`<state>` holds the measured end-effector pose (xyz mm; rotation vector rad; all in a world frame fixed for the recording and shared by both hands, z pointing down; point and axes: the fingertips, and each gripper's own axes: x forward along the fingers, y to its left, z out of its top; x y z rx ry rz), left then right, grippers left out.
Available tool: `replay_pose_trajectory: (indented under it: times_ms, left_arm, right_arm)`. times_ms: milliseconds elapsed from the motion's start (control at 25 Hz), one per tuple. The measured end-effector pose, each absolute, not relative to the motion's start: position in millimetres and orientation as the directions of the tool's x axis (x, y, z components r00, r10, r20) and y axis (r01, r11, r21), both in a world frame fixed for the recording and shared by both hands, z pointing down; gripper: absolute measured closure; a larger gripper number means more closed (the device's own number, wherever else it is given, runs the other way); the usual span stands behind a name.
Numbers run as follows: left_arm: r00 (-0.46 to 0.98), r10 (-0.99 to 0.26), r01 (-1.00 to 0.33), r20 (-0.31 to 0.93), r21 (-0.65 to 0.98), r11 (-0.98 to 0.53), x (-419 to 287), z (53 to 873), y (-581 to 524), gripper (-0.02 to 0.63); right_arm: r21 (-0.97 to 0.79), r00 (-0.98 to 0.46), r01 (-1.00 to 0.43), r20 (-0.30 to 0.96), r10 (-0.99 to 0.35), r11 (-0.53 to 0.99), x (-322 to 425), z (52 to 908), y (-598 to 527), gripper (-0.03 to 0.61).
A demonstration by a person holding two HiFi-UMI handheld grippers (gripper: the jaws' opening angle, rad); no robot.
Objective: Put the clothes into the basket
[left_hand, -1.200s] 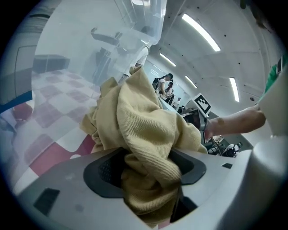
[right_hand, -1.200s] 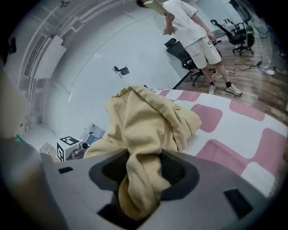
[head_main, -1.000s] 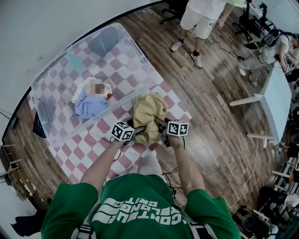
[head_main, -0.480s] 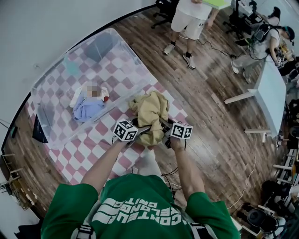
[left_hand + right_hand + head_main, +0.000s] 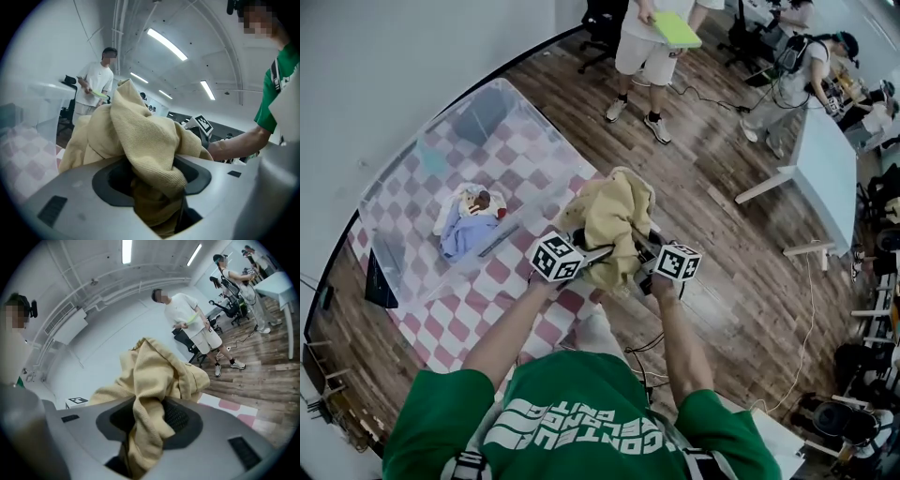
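Observation:
A bunched yellow-tan garment [image 5: 614, 225] hangs lifted above the checked mat, held from both sides. My left gripper [image 5: 586, 255] is shut on its left part, with the ribbed cloth [image 5: 145, 150] pinched between the jaws. My right gripper [image 5: 642, 258] is shut on the right part, and a fold of the garment [image 5: 150, 427] runs down through its jaws. The clear plastic basket [image 5: 403, 159] stands to the left and behind the garment. Inside the basket lie a light blue and white garment [image 5: 464, 230] and a small doll-like item.
A pink-and-white checked mat [image 5: 487, 291] lies on the wood floor under the basket. A person in white shorts [image 5: 642, 56] holding a green folder stands beyond the mat. Another person, white tables [image 5: 825, 164] and office chairs are at the right.
Both grippers have risen with the yellow-tan garment, which now hangs higher and closer to the basket's near corner. The view has shifted a little; the standing person now shows a green folder.

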<state>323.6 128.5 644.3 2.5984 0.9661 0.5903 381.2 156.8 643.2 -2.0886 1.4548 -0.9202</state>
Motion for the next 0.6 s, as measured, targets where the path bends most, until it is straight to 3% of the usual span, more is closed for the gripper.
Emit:
replay_pose_trajectory:
  times_ms: [600]
  left_arm:
    - [0.704,0.695,0.675,0.145,0.167,-0.718,380.8,486.1,132.6,0.379]
  right_arm:
    - [-0.503,0.347,-0.798,0.066,-0.936,-0.332,434.2,471.6,164.9,0.442]
